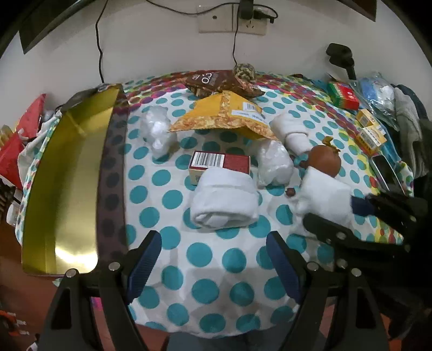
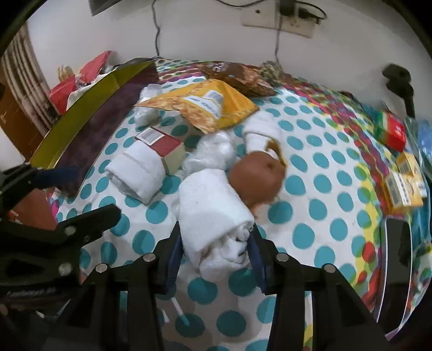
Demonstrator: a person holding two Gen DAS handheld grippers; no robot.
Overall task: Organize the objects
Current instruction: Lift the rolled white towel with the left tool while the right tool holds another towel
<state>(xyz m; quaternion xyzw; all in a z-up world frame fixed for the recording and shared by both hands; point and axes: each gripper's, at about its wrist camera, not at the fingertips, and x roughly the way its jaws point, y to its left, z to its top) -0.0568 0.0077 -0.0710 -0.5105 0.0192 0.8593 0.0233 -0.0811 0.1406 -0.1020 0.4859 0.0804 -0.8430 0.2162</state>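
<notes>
Behind the table there is a plain white wall. A beige socket plate is fixed on it, with a black plug pushed in, and thin black cables hang down the wall to the table edge. The table is covered with a white cloth with teal dots, and near the far side the dots become many colours. At the left, in the right wrist view, a brown wooden piece of furniture stands beside the wall. The light is soft and even, without strong shadows.
</notes>
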